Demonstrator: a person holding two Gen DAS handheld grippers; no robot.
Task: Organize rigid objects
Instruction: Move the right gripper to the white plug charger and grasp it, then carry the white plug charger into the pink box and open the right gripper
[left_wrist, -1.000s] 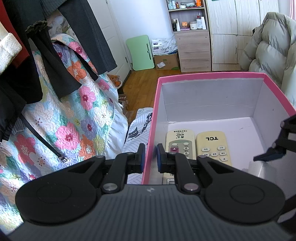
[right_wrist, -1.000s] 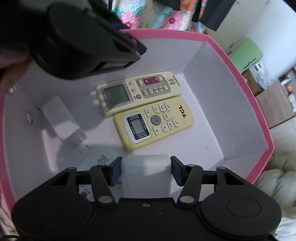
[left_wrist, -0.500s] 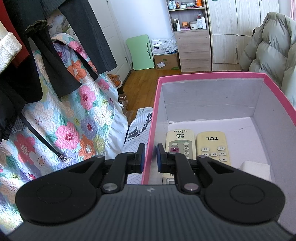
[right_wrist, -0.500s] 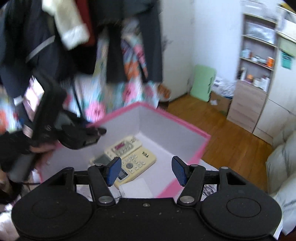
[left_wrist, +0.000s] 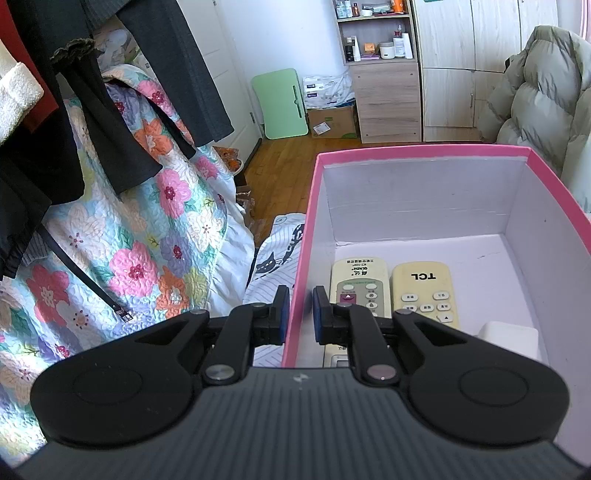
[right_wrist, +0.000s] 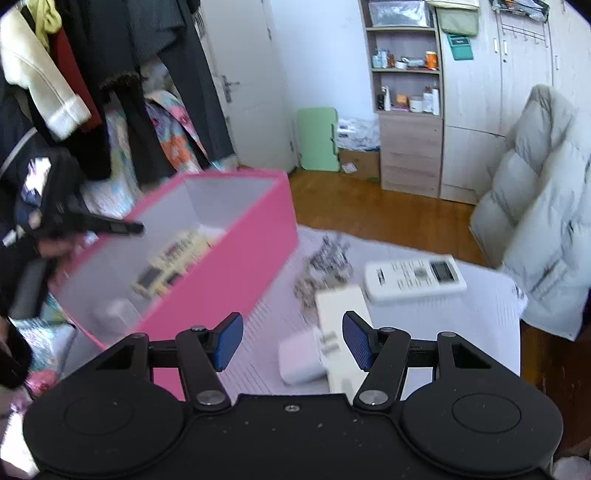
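My left gripper (left_wrist: 298, 312) is shut on the left wall of the pink box (left_wrist: 301, 258). Inside the box lie a white remote (left_wrist: 360, 280), a cream TCL remote (left_wrist: 423, 291) and a white block (left_wrist: 511, 338). My right gripper (right_wrist: 292, 341) is open and empty, outside the box (right_wrist: 229, 258) to its right. Just ahead of it on the striped cloth lie a white plug adapter (right_wrist: 303, 358), a cream power strip (right_wrist: 341, 325) and, farther off, a white remote (right_wrist: 413, 275). The left gripper (right_wrist: 92, 225) shows at the box's far wall.
A dark tangle of small items (right_wrist: 325, 266) lies on the cloth beside the box. A floral quilt (left_wrist: 129, 240) and hanging clothes (left_wrist: 74, 110) are to the left. A puffy coat (right_wrist: 535, 221) is on the right. Wooden floor and shelves (right_wrist: 406, 129) lie beyond.
My right gripper let go of the white block inside the box, opened, lifted out and swung right over the cloth. The left gripper has kept its hold on the box wall.
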